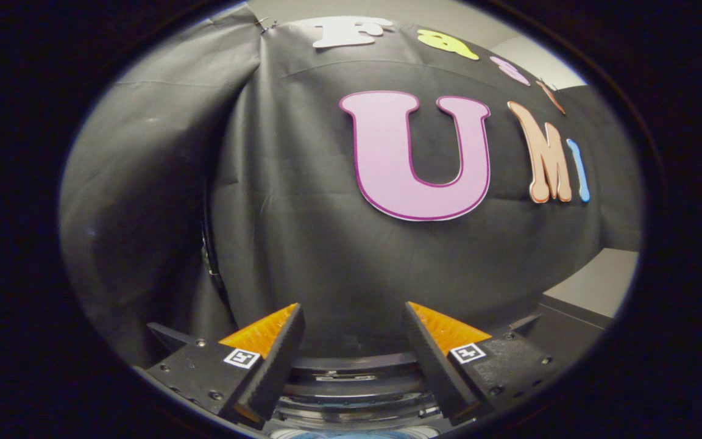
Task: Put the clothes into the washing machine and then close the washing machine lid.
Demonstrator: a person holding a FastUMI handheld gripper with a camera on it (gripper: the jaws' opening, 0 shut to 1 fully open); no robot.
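My gripper (354,308) is open, its two fingers spread wide with nothing between them. It points at the black cloth wall of the booth. Below and between the fingers I see the curved rim of the washing machine (354,390), a dark round edge with grey rings under it. A sliver of pale blue shows at the very bottom inside the rim; I cannot tell whether it is cloth. The lid cannot be made out.
The black cloth wall (302,244) hangs close ahead, with a fold running down its left side. A grey surface (601,283) shows beyond the right finger, with a dark ledge in front of it.
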